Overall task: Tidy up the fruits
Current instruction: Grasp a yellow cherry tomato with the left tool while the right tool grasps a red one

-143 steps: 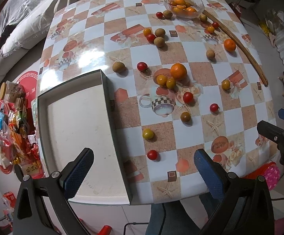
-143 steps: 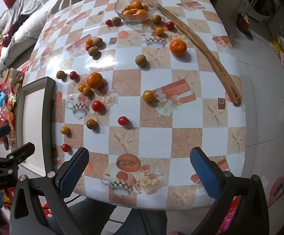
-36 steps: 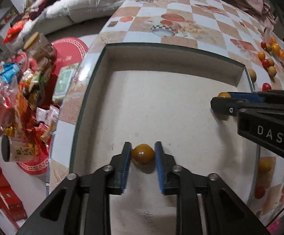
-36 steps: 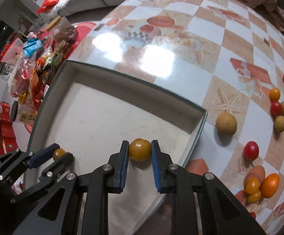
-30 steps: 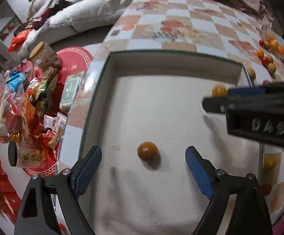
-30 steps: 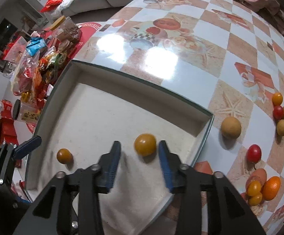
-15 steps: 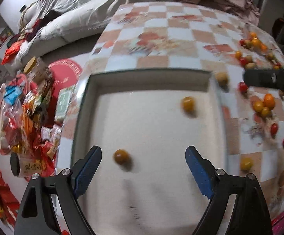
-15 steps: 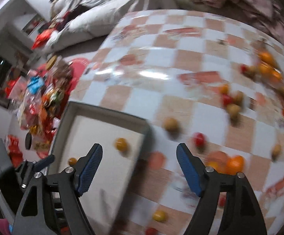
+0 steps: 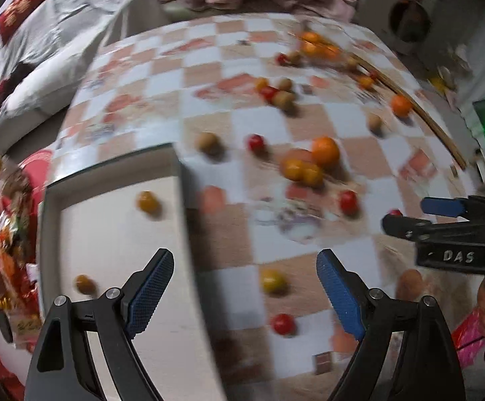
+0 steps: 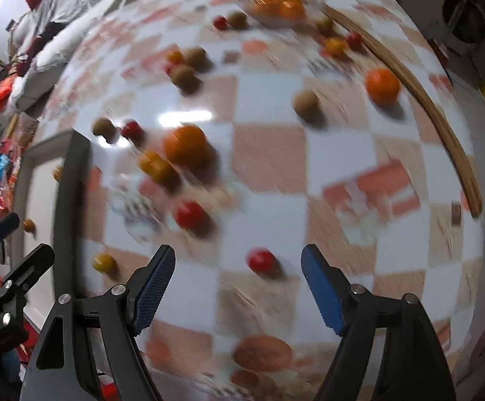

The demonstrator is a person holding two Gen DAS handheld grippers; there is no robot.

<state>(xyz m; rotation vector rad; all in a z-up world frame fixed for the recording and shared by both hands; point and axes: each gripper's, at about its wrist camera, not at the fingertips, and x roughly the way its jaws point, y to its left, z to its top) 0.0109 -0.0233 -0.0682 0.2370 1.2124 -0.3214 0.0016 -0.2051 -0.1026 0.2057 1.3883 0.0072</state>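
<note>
Now that both tools have let go of the small yellow fruits they carried over a second ago, the round bench (image 10: 342, 173) with its checked cloth fills the view again, most of the fruit on it not yet sorted. At its left edge sits the shallow tray (image 9: 179, 180), which held nothing a few seconds back and now holds two yellow fruits, one (image 9: 147, 201) near the far wall and one (image 9: 85, 283) lying well apart from it toward the near left side. Out on the cloth a big orange (image 10: 186, 145) sits touching two smaller yellow ones, with red tomatoes and brown longan-like fruits scattered around, and more oranges blur together at the far side, perhaps in a bowl. The left tool (image 9: 245, 287) has pulled back from the tray, its blue pads spread wide with nothing between them, and it looks toward a yellow fruit (image 9: 273, 280) just beyond the tray wall. The right tool (image 10: 238, 284) is likewise spread wide and empty, swung out over the cloth with a red tomato (image 10: 260, 260) lying between its fingers' line of sight. I judge the first pair delivered and each tool lining up its next pick; the motion blur makes finer detail hard to tell.
</note>
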